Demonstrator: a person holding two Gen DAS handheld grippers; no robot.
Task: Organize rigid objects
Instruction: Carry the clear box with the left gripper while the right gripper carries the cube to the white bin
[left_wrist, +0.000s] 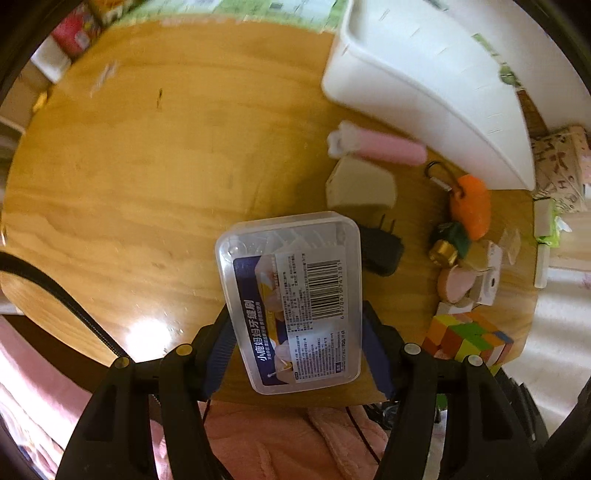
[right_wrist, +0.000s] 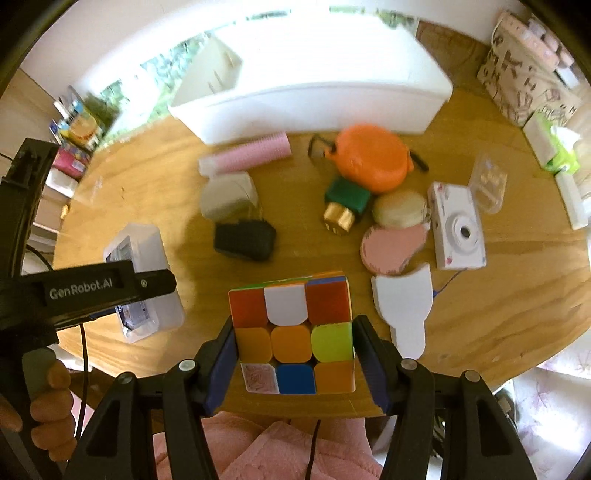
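Observation:
A clear plastic box (left_wrist: 291, 295) with a barcode label and small brushes inside hangs above the round wooden table (left_wrist: 129, 184). My left gripper (left_wrist: 295, 314) is shut on it, blue pads pressing its long sides. The same box (right_wrist: 144, 258) shows in the right wrist view under the left gripper's black body. My right gripper (right_wrist: 294, 325) is shut on a colourful puzzle cube (right_wrist: 291, 321), lifted over the table's near edge. The cube (left_wrist: 469, 339) also appears at the lower right of the left wrist view.
A white bin (right_wrist: 314, 96) stands at the table's back. In front of it lie a pink roller (right_wrist: 255, 151), white charger (right_wrist: 229, 195), black plug (right_wrist: 243, 240), orange case (right_wrist: 369, 158), green-gold bottle (right_wrist: 343, 206), pink compact (right_wrist: 391, 247), toy camera (right_wrist: 458, 229) and white paddle (right_wrist: 406, 306). Pink cloth covers the lap below.

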